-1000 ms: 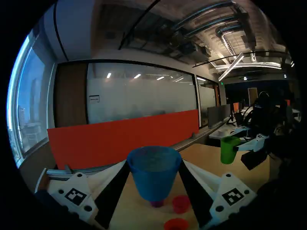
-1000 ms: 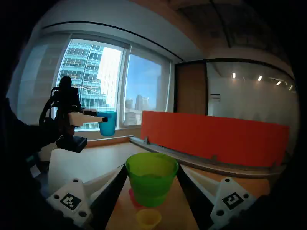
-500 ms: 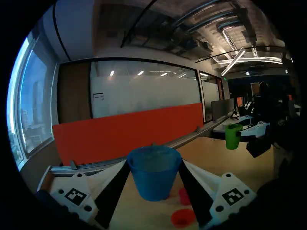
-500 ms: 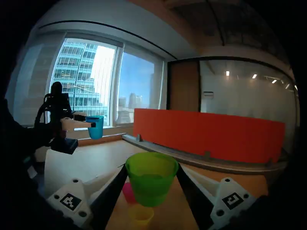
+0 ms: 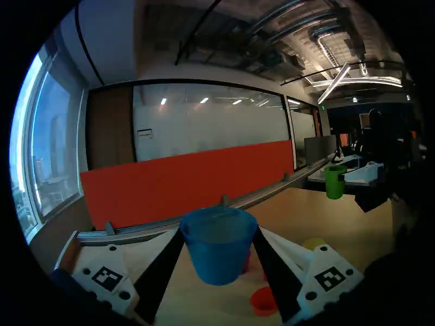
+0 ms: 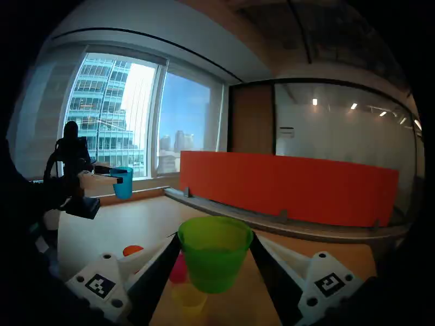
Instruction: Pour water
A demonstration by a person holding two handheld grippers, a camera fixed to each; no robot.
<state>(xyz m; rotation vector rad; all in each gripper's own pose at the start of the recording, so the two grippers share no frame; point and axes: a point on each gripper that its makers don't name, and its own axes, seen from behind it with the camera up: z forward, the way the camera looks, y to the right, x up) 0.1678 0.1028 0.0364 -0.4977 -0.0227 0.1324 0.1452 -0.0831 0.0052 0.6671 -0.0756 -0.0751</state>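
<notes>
Both cups are carried upright and level, which reads as guarding against a spill before any pouring starts. The left tool (image 5: 217, 251) is clenched on the blue cup (image 5: 218, 247), one finger pressing each side of its wall just under the rim. The right tool (image 6: 215, 256) grips the green cup (image 6: 215, 251) the same way. The green cup shows a darker band partway down that may be a water line; what the blue one holds I cannot tell. The two cups hang well apart above the bench (image 5: 326, 214), so bringing one rim over the other seems to be the step ahead.

The bench is pale wood, with several small cups standing on it: a red one (image 5: 263, 300), a yellow one (image 5: 314, 243) and a pink one (image 6: 179, 269). An orange screen (image 5: 190, 182) runs along its far edge. Behind that is a frosted glass wall (image 5: 217, 125), with a tall window (image 6: 109, 130) on city towers to one side and bare pipes and a strip light (image 5: 334, 89) overhead
</notes>
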